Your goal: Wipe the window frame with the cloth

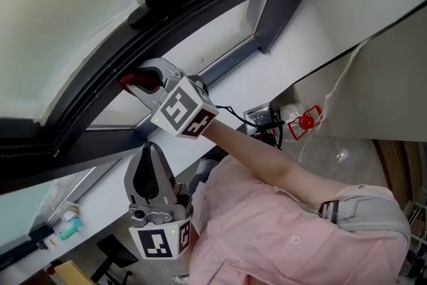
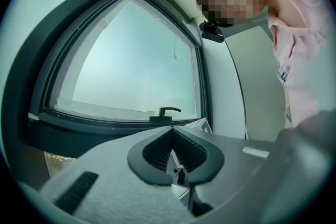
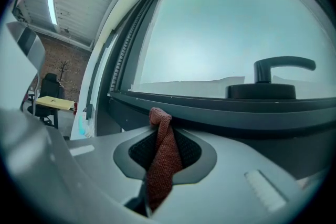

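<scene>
Right tool [image 3: 163, 135] is clamped mid-bunch on the red cloth [image 3: 159, 168], judged soft and light; left tool [image 2: 172, 153] is closed.

Around my window: odds and ends on the ledge, and the room off to the side.

On the white ledge [image 1: 280, 70] a black adapter [image 1: 262, 118] with its cables lies just beside a red-and-white object [image 1: 305, 121] (I cannot tell what it is), and a thin white cord [image 1: 337, 87] runs past them. Further along the ledge sits a small teal-and-white bottle [image 1: 67, 222]. To the side I see a brick wall [image 3: 55, 57], a lit ceiling strip [image 3: 51, 8], a black chair [image 3: 49, 84] and a yellow tabletop [image 3: 55, 103].
</scene>
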A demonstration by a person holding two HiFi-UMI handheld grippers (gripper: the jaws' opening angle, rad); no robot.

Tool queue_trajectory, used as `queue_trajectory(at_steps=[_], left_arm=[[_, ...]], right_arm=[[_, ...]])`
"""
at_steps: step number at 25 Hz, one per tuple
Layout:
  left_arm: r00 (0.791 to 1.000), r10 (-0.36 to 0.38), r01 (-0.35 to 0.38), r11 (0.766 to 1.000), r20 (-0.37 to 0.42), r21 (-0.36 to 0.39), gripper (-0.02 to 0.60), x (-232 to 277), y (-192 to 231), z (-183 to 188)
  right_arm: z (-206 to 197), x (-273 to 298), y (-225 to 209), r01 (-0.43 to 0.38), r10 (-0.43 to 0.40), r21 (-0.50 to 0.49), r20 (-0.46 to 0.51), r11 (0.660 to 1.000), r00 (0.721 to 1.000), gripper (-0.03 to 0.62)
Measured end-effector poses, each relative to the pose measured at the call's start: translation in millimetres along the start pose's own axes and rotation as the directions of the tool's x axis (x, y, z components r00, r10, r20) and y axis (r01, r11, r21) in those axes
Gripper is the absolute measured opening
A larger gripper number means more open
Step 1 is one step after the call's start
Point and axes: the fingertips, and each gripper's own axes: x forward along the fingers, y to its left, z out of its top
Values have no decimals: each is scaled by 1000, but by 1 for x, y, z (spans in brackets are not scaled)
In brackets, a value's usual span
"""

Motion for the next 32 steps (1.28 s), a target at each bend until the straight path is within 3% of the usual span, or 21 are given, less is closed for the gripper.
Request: queue_trajectory(at_steps=[6,13,18,32], left_arm=[[986,-169,169,985,-6,-18,-3,22,-10,0],[963,-269,269,963,0,-28,-3,29,-10,5],[962,-274,274,961,-6,-37,-3,25,-4,3],[980,-200,199,979,-6,-32,-3,10,12,4]], right_arm=[[-3,-12,-19,94,-94,-7,-22,996,995,61],[-2,-19,-26,166,-167,-26,-46,986,985,63],[-2,-19,-27,191,-192,-14,-39,981,981,63],[-4,-19,-26,214,-214,21,-13,977,977,63]])
